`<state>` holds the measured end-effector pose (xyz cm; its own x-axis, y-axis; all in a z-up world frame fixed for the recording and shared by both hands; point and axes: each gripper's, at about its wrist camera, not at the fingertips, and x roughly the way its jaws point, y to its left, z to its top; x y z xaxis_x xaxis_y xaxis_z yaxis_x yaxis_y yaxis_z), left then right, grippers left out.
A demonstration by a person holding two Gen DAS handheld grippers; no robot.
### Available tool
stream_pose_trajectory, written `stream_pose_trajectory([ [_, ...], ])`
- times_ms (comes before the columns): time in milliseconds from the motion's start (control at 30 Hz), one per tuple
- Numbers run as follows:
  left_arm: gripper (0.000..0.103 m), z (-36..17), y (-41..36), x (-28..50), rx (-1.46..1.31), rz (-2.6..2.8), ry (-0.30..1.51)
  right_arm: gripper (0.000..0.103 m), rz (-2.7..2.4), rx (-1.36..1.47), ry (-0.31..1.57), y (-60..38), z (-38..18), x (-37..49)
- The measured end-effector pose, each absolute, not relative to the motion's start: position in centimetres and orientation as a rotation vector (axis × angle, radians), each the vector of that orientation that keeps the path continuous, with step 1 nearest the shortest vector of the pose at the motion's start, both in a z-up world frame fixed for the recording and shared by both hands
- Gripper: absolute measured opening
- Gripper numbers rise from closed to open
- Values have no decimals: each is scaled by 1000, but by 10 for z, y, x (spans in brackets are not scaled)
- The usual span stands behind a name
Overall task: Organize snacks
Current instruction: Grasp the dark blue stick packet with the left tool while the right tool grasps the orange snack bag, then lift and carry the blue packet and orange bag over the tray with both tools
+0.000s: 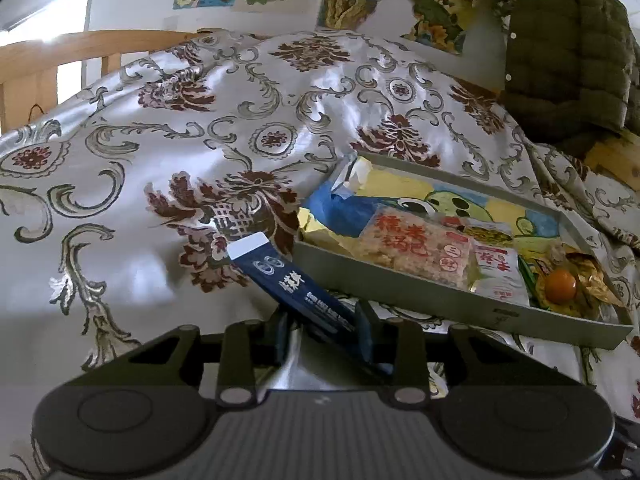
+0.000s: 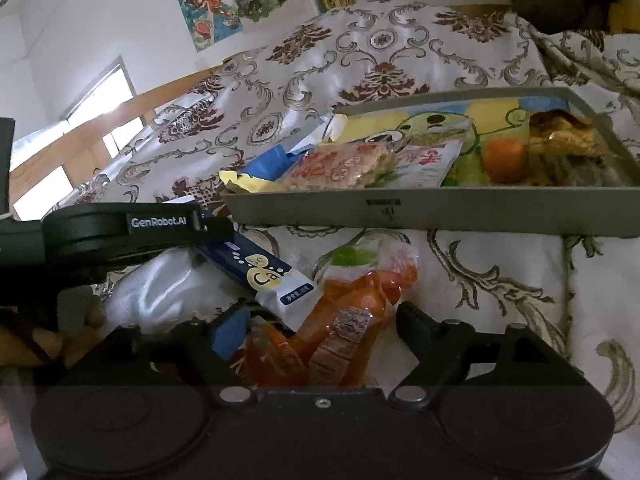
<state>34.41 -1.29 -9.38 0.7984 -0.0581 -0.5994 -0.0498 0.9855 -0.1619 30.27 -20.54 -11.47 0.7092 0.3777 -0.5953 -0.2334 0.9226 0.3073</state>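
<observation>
Left claw [image 1: 324, 330]: closed on the near end of the navy stick packet [image 1: 292, 280], which lies on the bed's patterned cover [image 1: 160, 140] just beside the grey tray [image 1: 440, 304]. Right claw [image 2: 320, 328]: jaws apart around the orange snack bag [image 2: 352, 308], not pressing. Advice: lift the packet clear of the tray's wall, then lower it flat among the snacks.

Navy snack stick packet [image 1: 296, 284] tilted against grey tray [image 1: 400, 292] of snacks; orange clear-wrapped packet [image 2: 340, 320] lying before tray on cloth.
</observation>
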Motion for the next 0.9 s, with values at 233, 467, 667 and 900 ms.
stream_pose_trajectory([
  [233, 39, -99, -16, 352, -161, -8, 662, 73, 321, 203, 682, -203, -117, 302],
  [467, 30, -91, -16, 346, -182, 15, 671, 66, 271, 246, 691, -209, -113, 297],
  [667, 26, -75, -18, 327, -168, 34, 663, 64, 250, 243, 727, -215, -104, 282],
  [900, 18, -54, -32, 296, -140, -8, 629, 64, 234, 206, 753, -230, -93, 251],
])
